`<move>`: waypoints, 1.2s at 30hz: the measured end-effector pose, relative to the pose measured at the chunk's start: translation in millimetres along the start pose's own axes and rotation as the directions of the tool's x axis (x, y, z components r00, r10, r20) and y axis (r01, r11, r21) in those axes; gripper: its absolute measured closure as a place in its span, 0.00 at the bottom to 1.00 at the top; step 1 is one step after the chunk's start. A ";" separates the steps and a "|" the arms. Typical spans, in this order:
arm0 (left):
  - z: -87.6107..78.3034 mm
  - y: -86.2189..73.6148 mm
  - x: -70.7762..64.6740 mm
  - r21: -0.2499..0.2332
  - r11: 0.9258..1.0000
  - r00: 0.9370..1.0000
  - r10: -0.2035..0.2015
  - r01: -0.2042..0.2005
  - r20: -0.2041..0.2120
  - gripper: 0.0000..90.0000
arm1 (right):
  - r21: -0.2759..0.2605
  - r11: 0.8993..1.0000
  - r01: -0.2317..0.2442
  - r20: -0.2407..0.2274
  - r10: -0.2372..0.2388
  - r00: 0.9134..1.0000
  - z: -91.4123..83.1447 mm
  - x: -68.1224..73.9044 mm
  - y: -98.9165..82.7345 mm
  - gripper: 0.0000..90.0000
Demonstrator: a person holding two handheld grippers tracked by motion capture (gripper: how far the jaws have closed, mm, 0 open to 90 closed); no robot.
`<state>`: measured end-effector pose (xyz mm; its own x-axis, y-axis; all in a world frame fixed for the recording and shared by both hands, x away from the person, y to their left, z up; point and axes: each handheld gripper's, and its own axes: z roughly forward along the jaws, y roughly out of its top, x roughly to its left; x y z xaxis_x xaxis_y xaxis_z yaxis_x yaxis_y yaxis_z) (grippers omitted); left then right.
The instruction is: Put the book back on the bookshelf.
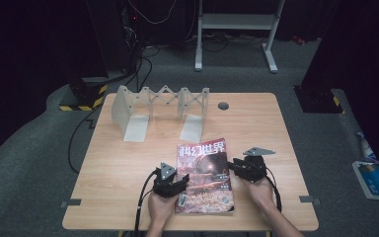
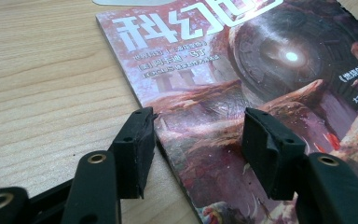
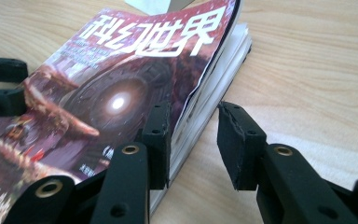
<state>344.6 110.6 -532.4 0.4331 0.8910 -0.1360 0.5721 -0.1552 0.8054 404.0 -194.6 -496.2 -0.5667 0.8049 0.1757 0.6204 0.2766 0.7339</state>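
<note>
At magazine (image 1: 205, 175) edges: left gripper (image 1: 179, 185), right gripper (image 1: 233, 165) low, jaws straddling.

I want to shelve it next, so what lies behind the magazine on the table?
Behind the magazine stands a pale expanding bookend rack with two base plates. Farther right is a grey grommet. Whatever lies under the magazine is covered.

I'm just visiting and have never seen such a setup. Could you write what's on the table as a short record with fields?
Surface: light wooden table
Main item: thick red-covered magazine with white Chinese title, lying flat near the front edge
Behind it: pale grey folding bookstand, standing empty
Left gripper: jaws apart, straddling the magazine's left edge
Right gripper: jaws apart at the magazine's right page edge, cover corner slightly lifted
Held: nothing gripped
</note>
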 end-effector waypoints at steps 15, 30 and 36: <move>0.5 -0.4 -1.1 -0.003 1.000 1.000 0.008 -0.008 0.004 0.47 | 0.052 0.997 -0.050 -0.001 0.050 0.999 17.8 3.5 17.0 0.55; -0.3 -0.9 -0.2 0.000 1.000 1.000 0.011 -0.011 0.022 0.45 | 0.184 0.980 -0.072 0.046 0.064 0.997 27.5 14.5 17.5 0.51; 0.2 -0.6 -0.2 -0.001 1.000 1.000 0.010 -0.010 0.021 0.45 | 0.188 0.976 -0.107 0.021 0.105 0.994 32.2 16.2 13.4 0.51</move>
<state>344.3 110.5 -533.0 0.4534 0.8802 -0.1405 0.5673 -0.1634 0.8072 420.5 -161.0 -504.7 -0.4874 0.8401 0.2380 0.7679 0.2827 0.5748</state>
